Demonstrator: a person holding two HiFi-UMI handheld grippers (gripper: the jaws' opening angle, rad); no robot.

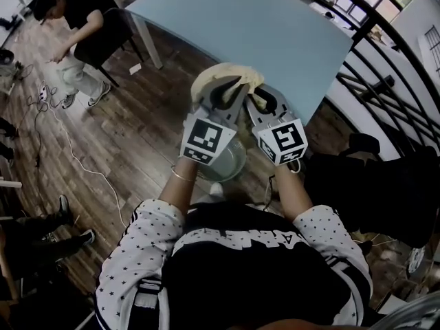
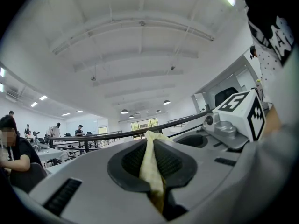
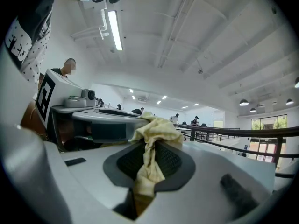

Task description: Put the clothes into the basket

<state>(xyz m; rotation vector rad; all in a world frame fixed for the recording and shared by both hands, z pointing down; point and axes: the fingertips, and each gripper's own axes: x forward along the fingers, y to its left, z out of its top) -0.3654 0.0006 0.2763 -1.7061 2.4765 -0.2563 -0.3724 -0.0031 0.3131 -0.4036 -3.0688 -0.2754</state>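
A pale yellow cloth (image 1: 225, 75) hangs bunched between my two grippers, held up in front of me. My left gripper (image 1: 230, 88) is shut on one part of it; in the left gripper view the cloth (image 2: 151, 162) is pinched between the dark pads. My right gripper (image 1: 256, 96) is shut on the other part, and the cloth (image 3: 150, 146) spills out above its jaws. Both grippers are side by side, almost touching. Below them on the floor stands a round pale translucent basket (image 1: 238, 162), partly hidden by the grippers.
A light blue table (image 1: 247, 26) stands just beyond the grippers. A person in black (image 1: 79, 26) sits at the far left. A black railing (image 1: 385, 74) runs along the right. Cables (image 1: 62, 150) lie on the wooden floor; dark bags (image 1: 375, 184) sit at right.
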